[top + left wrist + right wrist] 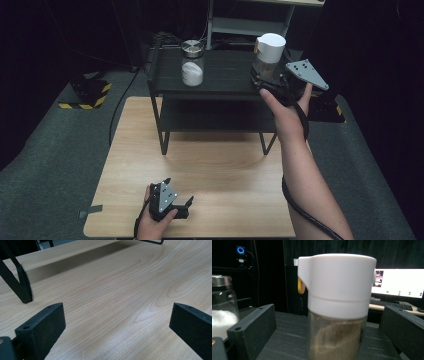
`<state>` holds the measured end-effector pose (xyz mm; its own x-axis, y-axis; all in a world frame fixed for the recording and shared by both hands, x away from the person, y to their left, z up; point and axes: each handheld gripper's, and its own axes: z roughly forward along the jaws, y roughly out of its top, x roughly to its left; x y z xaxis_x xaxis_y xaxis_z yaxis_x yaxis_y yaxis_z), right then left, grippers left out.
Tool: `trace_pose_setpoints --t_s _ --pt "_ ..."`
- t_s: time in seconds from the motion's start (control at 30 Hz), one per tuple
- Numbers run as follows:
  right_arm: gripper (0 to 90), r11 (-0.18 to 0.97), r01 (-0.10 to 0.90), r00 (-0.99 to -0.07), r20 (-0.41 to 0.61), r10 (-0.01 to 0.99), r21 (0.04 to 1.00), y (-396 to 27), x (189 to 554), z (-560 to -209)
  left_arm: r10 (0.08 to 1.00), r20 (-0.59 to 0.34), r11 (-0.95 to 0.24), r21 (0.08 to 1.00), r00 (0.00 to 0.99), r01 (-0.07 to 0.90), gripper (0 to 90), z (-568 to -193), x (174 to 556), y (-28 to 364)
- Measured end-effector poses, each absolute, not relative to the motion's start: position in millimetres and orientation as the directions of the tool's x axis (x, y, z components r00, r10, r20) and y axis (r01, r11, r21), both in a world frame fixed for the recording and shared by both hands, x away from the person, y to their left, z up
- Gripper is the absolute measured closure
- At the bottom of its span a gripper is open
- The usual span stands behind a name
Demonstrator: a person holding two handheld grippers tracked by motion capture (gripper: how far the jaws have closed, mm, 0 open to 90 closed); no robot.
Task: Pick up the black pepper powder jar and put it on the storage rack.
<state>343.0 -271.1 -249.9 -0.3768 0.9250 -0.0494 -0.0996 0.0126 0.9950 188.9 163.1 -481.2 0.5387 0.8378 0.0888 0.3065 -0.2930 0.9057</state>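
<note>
Dark room; wooden table (225, 165) under the spread, empty left tool (176, 199).

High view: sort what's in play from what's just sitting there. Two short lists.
In play:
- right gripper, jaws open around the white-lidded jar
- white-lidded jar, brownish contents, on the black shelf

Just sitting there:
- metal-lidded jar of white granules, on the same shelf
- left gripper, open, low over the wooden table
- monitor behind

White-capped jar (336, 290) with yellow tab, silver-lidded jar (192, 63), black shelf (220, 75), pale wood-grain table (112, 302)
</note>
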Motion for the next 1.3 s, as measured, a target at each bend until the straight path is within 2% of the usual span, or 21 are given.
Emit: trace_pose_setpoints --t_s 0.37,1.3 --pt "0.0 -0.001 -0.110 -0.400 -0.044 0.915 0.994 -286 324 -274 0.838 0.088 -0.293 0.906 0.539 0.307 0.6 -481 189 163" --pt "0.0 0.028 -0.156 -0.499 -0.103 0.861 0.987 -321 256 -362 0.827 0.101 -0.298 0.913 0.553 0.279 0.6 -484 188 164"
